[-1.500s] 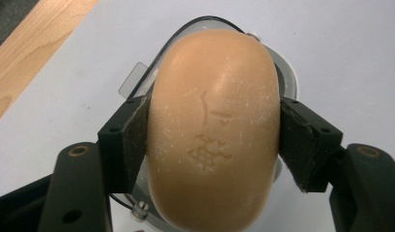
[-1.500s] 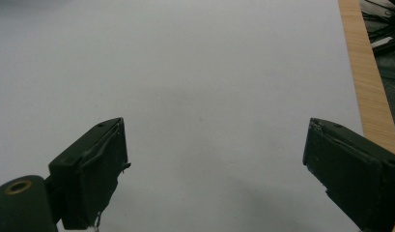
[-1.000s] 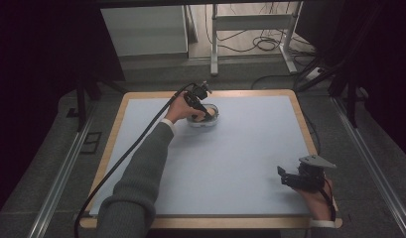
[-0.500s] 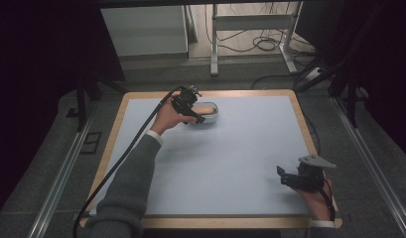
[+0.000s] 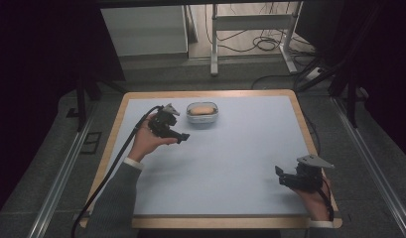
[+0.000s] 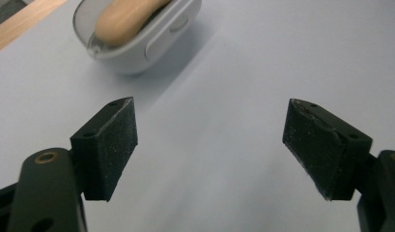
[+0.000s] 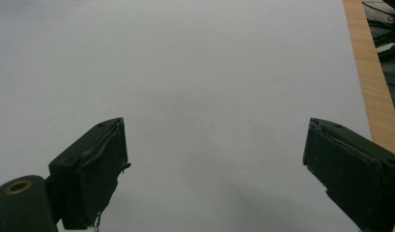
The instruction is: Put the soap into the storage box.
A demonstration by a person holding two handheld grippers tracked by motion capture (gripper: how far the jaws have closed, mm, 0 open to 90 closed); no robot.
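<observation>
Dish (image 6: 137,43) rim cut off, tan contents (image 6: 122,19) unclear.

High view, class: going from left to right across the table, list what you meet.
Black left gripper held in a hand → white oval dish holding a tan bread-like piece → black right gripper with its grey three-cornered plate.

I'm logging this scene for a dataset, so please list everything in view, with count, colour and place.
dish: one, white, far centre-left of the table
bread roll: one, tan, lying in the dish
mat: one, pale blue, covering the table
table: one, wooden edge showing around the mat
metal frame: one, grey, on the floor beyond the table
left tongs: black, open, empty, just left of the dish
right tongs: black, open, empty, at the near right corner
</observation>
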